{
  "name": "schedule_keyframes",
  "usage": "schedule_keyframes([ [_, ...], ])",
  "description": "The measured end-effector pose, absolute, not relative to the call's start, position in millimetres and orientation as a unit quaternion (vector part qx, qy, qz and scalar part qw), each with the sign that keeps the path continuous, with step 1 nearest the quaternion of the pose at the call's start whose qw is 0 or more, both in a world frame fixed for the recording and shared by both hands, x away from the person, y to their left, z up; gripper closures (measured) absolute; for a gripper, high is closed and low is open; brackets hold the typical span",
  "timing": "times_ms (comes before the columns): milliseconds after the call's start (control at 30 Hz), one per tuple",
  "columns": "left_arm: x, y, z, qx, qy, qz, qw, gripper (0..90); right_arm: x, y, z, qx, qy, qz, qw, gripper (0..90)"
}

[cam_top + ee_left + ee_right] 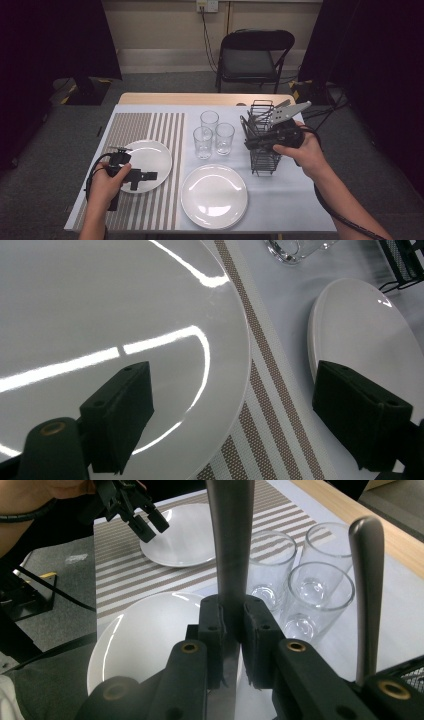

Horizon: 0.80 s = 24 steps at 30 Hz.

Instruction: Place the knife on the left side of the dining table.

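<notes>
My right gripper [232,630] is shut on the flat metal handle of a piece of cutlery [230,540], which stands upright between its pads. A second, rounded handle [366,595] rises beside it on the right. In the high view this gripper [252,143] sits at the black wire cutlery rack [264,160] at the table's right. My left gripper [149,176] hovers open over the near edge of the left white plate [150,152]; between its pads [120,415] I see only the plate [100,315].
A second white plate [214,196] lies front centre on the white cloth. Three empty glasses [203,141] stand behind it, close to the rack. A striped mat [130,127] lies under the left plate. A black chair [252,55] stands beyond the table.
</notes>
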<state>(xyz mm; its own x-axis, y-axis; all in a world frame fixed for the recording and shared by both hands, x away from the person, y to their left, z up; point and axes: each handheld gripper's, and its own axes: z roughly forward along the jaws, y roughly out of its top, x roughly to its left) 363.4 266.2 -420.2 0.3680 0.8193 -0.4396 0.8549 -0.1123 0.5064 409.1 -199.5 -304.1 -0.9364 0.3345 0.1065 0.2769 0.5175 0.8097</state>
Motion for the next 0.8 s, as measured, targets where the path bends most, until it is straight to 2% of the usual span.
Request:
schedule_keyframes([
  [800,362,262,-420,0.748,0.562,-0.029,0.350,16.3,399,-224,-341,0.195,0.877,0.438,0.020,80.8],
])
